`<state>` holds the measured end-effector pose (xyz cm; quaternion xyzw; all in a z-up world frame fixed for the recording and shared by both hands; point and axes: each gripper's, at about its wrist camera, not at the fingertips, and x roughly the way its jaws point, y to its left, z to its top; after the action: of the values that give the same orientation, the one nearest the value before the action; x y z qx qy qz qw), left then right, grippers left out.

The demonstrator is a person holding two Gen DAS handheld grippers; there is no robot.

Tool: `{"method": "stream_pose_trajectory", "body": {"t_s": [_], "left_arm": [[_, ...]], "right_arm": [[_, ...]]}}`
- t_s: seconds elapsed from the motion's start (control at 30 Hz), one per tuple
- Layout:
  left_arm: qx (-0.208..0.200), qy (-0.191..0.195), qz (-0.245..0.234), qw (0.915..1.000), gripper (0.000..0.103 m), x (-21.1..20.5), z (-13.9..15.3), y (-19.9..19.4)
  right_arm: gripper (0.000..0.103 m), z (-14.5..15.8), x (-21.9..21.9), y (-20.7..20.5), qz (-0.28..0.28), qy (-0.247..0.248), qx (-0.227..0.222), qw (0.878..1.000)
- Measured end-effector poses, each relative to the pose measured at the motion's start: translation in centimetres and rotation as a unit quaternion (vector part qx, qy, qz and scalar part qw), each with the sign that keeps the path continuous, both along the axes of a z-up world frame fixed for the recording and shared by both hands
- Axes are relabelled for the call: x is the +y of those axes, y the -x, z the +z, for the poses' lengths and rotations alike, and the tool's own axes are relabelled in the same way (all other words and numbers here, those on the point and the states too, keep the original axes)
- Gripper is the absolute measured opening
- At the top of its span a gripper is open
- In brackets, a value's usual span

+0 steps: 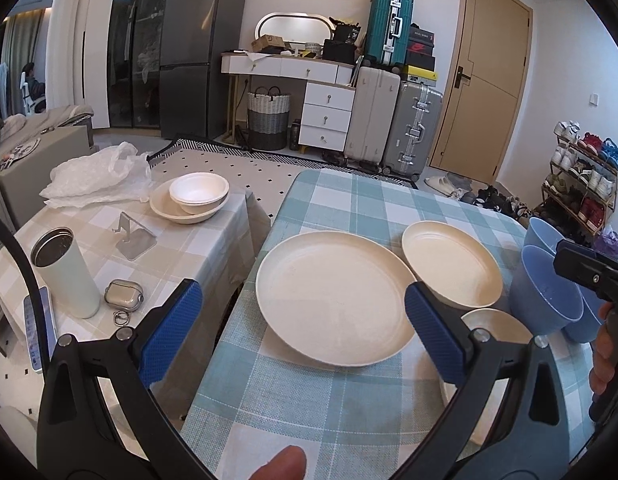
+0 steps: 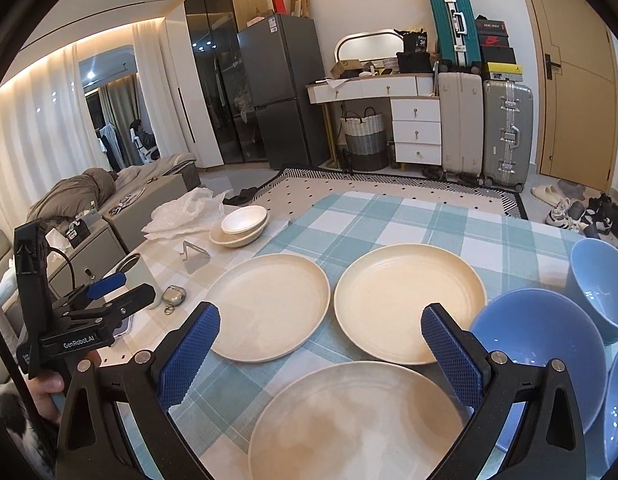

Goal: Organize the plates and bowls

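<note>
— While both tools hung low over the blue-checked tablecloth (image 2: 389,220), what was nearest?

— The right gripper (image 2: 321,344) was spread wide and empty, with a cream plate (image 2: 357,420) directly under it. The left gripper (image 1: 303,320) was spread just as wide, holding nothing, above the big cream plate (image 1: 333,296) near the cloth's left edge.

— And beyond that?

— A second cream plate (image 2: 409,304) sat just beside the big one, rims nearly touching. At the right, three blue bowls: one large (image 2: 537,344), one tilted behind it (image 2: 601,284), one cut off by the edge (image 2: 617,408).

— Further left?

— A beige-checked table carried a white tumbler (image 1: 65,272), an earbud case (image 1: 124,296) and a phone stand (image 1: 133,236). At its far end a white bowl (image 1: 199,192) nested in a cream bowl (image 1: 189,208), with a plastic bag (image 1: 97,176) beside them.
</note>
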<state>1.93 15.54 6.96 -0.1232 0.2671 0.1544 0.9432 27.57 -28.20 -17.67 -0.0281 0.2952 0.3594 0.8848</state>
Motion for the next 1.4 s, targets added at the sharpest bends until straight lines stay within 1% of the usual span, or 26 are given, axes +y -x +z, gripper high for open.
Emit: {"method": "stream_pose_trajectory", "body": {"t_s": [0.27, 0.43, 0.63, 0.77, 0.9, 0.97, 1.2, 1.33, 1.4], "left_arm": [[0.024, -0.008, 0.015, 0.9996, 0.101, 2.1, -1.7, -2.1], [0.041, 0.001, 0.022, 0.9989, 0.101, 3.5, -3.2, -3.6], [0.055, 0.013, 0.023, 0.9981, 0.101, 5.0, -4.8, -5.3], [0.070, 0.023, 0.019, 0.9971, 0.101, 5.9, -5.8, -6.3], [0.075, 0.021, 0.016, 0.9968, 0.101, 6.2, -6.4, -7.2], [0.079, 0.028, 0.015, 0.9964, 0.101, 6.5, -6.8, -7.7], [0.113, 0.045, 0.013, 0.9924, 0.101, 7.3, -8.8, -9.2], [0.134, 0.037, 0.017, 0.9902, 0.101, 7.5, -9.7, -9.6], [0.133, 0.048, 0.010, 0.9899, 0.099, 7.8, -10.1, -9.8]], "right_arm": [[0.103, -1.5, 2.9, -1.9, 0.008, 0.009, 0.023, 1.000], [0.103, -2.7, 4.3, -3.3, 0.012, 0.011, 0.051, 0.999], [0.103, -4.5, 6.3, -4.5, 0.017, 0.033, 0.073, 0.997], [0.103, -5.7, 7.1, -5.4, 0.023, 0.032, 0.090, 0.995], [0.102, -6.7, 7.5, -6.4, 0.026, 0.026, 0.116, 0.993], [0.102, -7.3, 7.9, -6.8, 0.025, 0.033, 0.124, 0.991], [0.097, -8.9, 9.2, -7.5, 0.021, 0.058, 0.139, 0.988], [0.094, -9.7, 9.6, -8.2, 0.015, 0.063, 0.156, 0.986], [0.092, -10.0, 9.7, -8.5, 0.014, 0.064, 0.163, 0.985]]}}
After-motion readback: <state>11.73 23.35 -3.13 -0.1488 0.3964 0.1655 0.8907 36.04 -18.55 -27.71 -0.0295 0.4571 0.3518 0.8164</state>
